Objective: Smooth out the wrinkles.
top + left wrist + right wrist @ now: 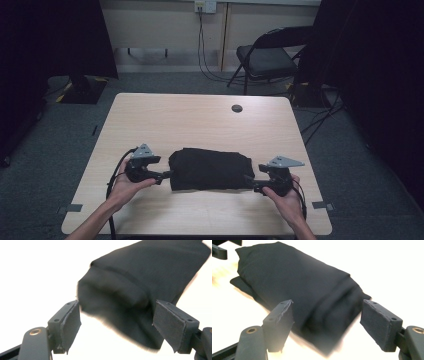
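High view: a folded black cloth bundle is seen lying flat on the near half of the wooden table, long axis left to right, roughly centred between the two hands. Its surface is rumpled, with a thicker rolled fold along each short end.

The left gripper is held at the bundle's left end, tips at or just touching the edge; contact cannot be confirmed from above. In the left gripper view the jaws are spread wide, with the bundle's end sitting between and beyond the pads, nothing clamped.

The right gripper is held at the bundle's right end, near its front corner. In the right gripper view its jaws are likewise wide apart, the bundle's near end framed between the pads, not gripped. The far gripper's tip is glimpsed at the top left corner of that view.

Each gripper is carried in a bare hand, left hand and right hand, forearms entering from the bottom edge. A grey three-cornered plate is seen on top of each gripper, and a cable trails from each.

On the table's far side a round cable grommet is set in the top. Beyond the table, a black folding chair stands on grey carpet, cables hang from a wall socket, and black drapes are seen at both sides.
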`<state>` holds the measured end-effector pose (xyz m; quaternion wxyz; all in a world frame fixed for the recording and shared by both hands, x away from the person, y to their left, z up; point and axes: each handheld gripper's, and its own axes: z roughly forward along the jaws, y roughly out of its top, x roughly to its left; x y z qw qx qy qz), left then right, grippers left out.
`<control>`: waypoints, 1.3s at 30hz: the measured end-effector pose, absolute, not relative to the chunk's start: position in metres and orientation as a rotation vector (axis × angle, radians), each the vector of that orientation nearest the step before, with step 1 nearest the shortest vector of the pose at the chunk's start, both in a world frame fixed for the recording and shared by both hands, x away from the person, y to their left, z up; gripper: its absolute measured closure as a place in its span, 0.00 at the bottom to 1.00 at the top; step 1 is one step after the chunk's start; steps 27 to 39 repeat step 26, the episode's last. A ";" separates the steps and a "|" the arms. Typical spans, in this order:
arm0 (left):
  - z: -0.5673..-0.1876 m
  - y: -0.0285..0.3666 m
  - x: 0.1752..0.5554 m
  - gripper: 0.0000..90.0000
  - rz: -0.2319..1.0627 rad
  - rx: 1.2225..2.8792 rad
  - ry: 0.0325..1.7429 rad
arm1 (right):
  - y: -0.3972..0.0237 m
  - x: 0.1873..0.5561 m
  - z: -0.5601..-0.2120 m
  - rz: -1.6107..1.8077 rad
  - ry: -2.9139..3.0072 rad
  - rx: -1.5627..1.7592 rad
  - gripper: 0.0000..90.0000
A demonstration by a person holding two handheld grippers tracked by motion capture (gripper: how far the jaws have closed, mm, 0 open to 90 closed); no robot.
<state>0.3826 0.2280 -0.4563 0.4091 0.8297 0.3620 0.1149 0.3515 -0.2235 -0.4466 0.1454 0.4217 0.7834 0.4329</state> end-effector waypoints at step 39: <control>-0.503 0.278 0.373 0.05 0.452 2.126 1.064 | -0.288 0.341 -0.501 0.880 2.025 1.475 0.15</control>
